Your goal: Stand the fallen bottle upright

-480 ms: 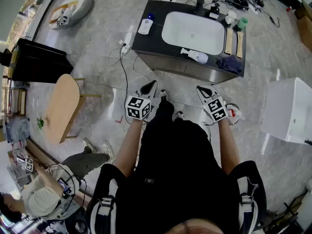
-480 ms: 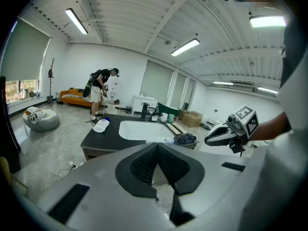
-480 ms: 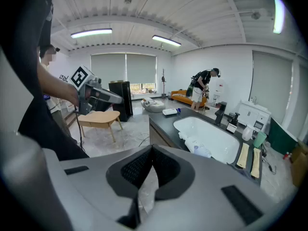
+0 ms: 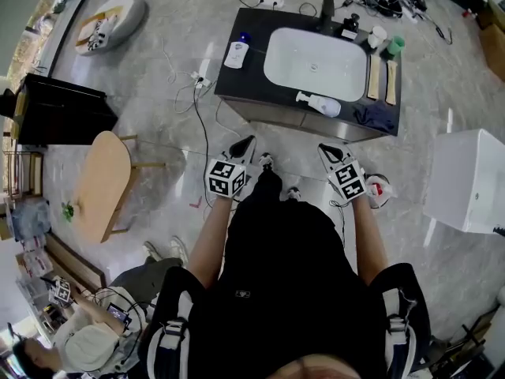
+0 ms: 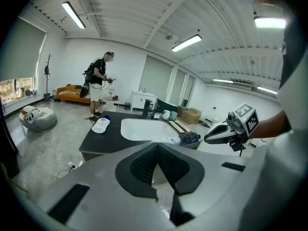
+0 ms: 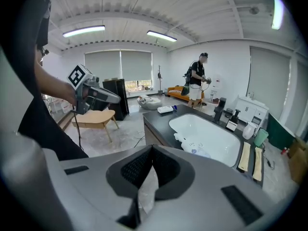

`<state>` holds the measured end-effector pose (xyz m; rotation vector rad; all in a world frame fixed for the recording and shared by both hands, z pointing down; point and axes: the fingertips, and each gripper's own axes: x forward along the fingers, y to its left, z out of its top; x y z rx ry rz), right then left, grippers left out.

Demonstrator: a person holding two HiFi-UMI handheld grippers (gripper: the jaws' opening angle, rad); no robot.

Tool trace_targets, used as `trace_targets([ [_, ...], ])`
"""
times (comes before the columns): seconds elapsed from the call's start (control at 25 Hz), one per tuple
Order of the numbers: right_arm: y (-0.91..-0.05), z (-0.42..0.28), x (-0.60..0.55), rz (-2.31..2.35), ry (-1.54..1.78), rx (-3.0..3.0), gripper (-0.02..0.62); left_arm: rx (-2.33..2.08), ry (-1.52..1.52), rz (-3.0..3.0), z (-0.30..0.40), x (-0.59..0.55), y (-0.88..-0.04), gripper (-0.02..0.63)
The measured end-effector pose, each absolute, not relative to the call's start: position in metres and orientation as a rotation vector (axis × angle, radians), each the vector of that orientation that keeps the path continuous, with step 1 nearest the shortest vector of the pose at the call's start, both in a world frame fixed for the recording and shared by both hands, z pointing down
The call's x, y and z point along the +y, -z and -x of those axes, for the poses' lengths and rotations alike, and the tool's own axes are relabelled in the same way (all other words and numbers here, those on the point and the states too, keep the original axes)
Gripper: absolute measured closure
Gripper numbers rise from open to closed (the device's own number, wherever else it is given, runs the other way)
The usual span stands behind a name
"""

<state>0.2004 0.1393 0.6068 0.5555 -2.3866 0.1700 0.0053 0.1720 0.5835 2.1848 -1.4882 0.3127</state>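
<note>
A white pump bottle (image 4: 319, 103) lies on its side on the front rim of the white sink (image 4: 316, 58), set in a dark vanity counter (image 4: 251, 81). In the right gripper view the pump bottle (image 6: 193, 146) lies just beyond the jaws. A flat white bottle with a blue cap (image 4: 235, 54) lies on the counter's left end. My left gripper (image 4: 245, 143) and right gripper (image 4: 323, 148) hover over the floor in front of the vanity, well short of it. Both are shut with nothing in them. The left gripper's jaws (image 5: 157, 145) hide most of the pump bottle.
On the counter's right side are a faucet (image 4: 326, 9), cups (image 4: 377, 34), two wooden strips (image 4: 380, 73) and a dark cloth (image 4: 375, 115). A wooden table (image 4: 102, 184), black cabinet (image 4: 55, 109) and white box (image 4: 473, 178) flank the floor. Cables and a power strip (image 4: 207, 71) lie left of the vanity. A person (image 5: 98, 83) stands beyond it.
The vanity sits slightly lower in the head view, so it is a little nearer. Both grippers stay shut in the same pose. The person at lower left has shifted.
</note>
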Motion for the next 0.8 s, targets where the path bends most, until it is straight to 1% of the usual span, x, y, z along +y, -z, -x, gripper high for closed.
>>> trace_targets([
  [0.8, -0.609, -0.122, 0.06, -0.669, -0.195, -2.343, 0.535, -1.354, -0.34, -2.263, 0.069, 0.07, -0.596, 0.592],
])
